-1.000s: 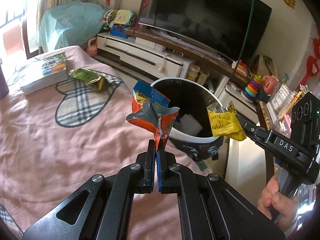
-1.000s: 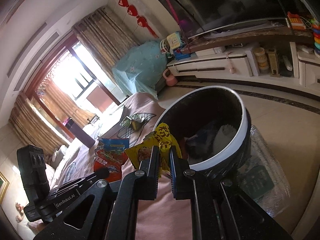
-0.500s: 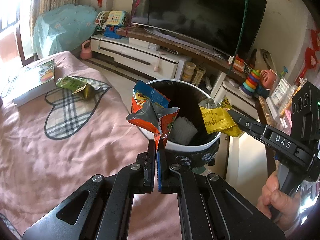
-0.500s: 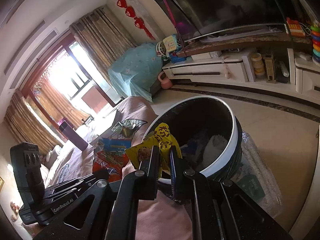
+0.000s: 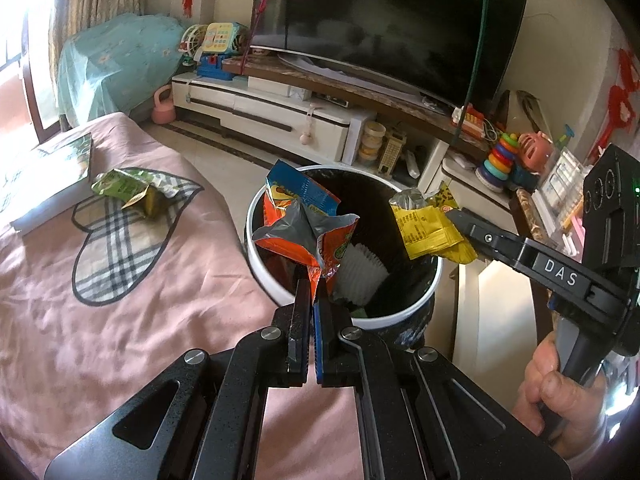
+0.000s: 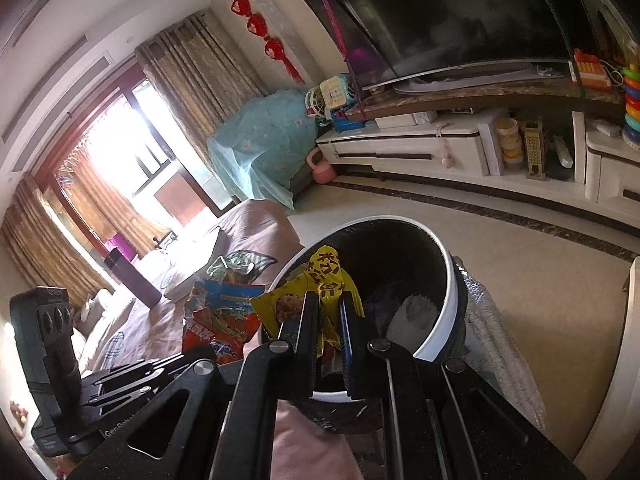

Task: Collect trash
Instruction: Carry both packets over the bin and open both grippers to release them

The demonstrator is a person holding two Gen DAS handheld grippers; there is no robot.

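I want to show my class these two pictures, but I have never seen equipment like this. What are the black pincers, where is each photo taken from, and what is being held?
No robot here: a person holds a two-finger gripper in each hand, each carrying a fisheye camera looking along its fingers. One picture is from the left gripper, shut on an orange snack wrapper. The other is from the right gripper, shut on a yellow snack wrapper. Both wrappers are over the round trash bin, which already holds some white paper. On the pink bedspread lie a green wrapper and a book.
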